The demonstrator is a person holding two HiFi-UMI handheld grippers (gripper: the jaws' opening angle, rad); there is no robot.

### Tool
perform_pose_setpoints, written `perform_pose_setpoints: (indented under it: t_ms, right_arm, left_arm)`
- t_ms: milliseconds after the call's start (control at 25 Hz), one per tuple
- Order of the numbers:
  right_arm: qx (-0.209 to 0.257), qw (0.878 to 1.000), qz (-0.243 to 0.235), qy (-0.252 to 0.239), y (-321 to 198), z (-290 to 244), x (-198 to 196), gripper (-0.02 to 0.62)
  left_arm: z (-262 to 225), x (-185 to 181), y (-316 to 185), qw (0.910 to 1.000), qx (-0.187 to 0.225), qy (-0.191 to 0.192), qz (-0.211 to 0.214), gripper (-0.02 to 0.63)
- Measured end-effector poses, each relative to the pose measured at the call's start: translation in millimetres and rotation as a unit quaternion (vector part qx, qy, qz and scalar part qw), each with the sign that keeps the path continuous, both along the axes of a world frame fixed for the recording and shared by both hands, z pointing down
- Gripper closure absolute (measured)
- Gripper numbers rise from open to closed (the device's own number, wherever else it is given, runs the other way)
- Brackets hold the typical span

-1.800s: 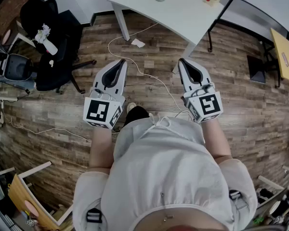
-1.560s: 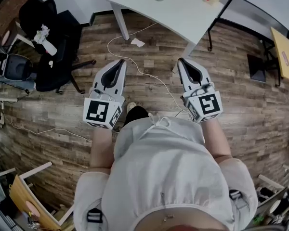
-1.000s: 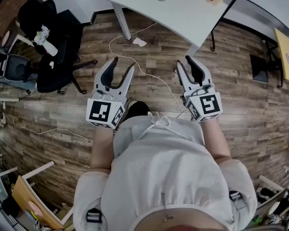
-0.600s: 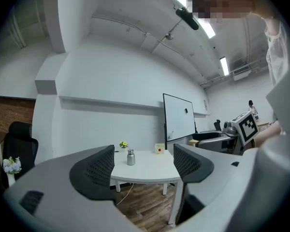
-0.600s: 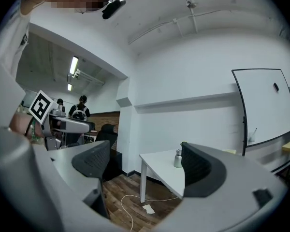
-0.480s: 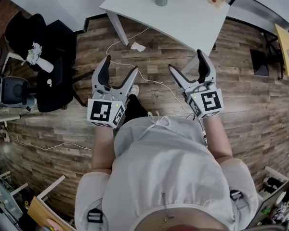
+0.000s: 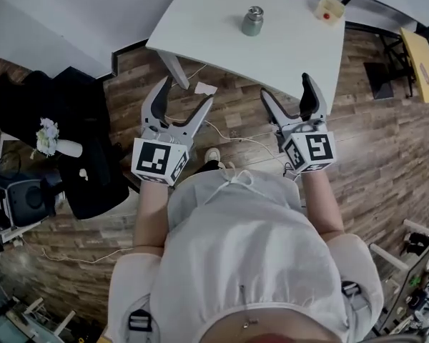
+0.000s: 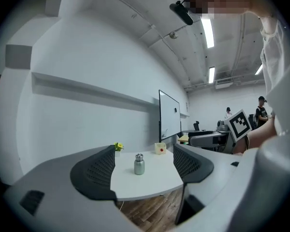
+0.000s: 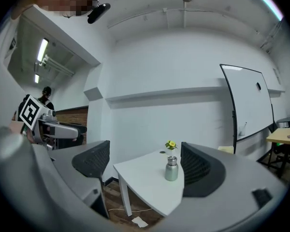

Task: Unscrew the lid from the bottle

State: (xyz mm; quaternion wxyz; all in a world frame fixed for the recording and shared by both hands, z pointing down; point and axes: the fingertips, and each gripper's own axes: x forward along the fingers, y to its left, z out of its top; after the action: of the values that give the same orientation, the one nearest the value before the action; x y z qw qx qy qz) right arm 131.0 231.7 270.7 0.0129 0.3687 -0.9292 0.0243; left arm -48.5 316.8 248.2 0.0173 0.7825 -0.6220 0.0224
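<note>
Moved since earlier: we stand nearer the white table (image 7: 214, 27); both grippers' jaws have just been opening. Left gripper (image 7: 186, 91), right gripper (image 7: 286, 86): spread wide, nothing between them. Bottle (image 7: 252, 23), lid (image 7: 254, 11) on: upright mid-table, far ahead of both.

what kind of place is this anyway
Most likely an office or lab workroom, going by the white table on a wood-plank floor, the black office chair nearby, and the whiteboard at the far wall.
</note>
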Motion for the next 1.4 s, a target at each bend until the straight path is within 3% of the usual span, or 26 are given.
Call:
perform_pose_setpoints:
  t_ms: [320,720,840,1040,1280,1400]
  right_arm:
    - [-0.032,0.998,0.053,0.029,-55.5,10.1,-48.6,0.140]
    - [-0.088,0.990,0.073,0.085,-154.7,66.0,-57.9,0.140]
    - [-0.105,0.988,0.069,0.086,-206.3,80.9,-67.6,0.140]
    - [-0.141,0.984,0.070,0.084,-325.8,103.6,-82.6,0.141]
    - [-0.160,0.983,0.040,0.086,-378.3,128.1,-84.8,0.141]
    - [-0.175,0.981,0.025,0.076,-372.0,131.6,-87.3,0.141]
  left_arm:
    - [27.0,-53.9,-76.1,0.9965,-0.037,0.011,0.074,0.230]
    - [94.3,-51.7,-187.3,0.9846,-0.091,-0.009,0.149,0.229]
    - [111.1,-50.6,-244.3,0.9788,-0.098,-0.012,0.179,0.230]
    - [138.0,-48.9,-373.1,0.9675,-0.111,-0.012,0.227,0.229]
    - [181.9,-23.1,-428.4,0.9441,-0.139,-0.033,0.297,0.229]
    - [192.9,-11.8,-422.2,0.9302,-0.145,-0.044,0.334,0.229]
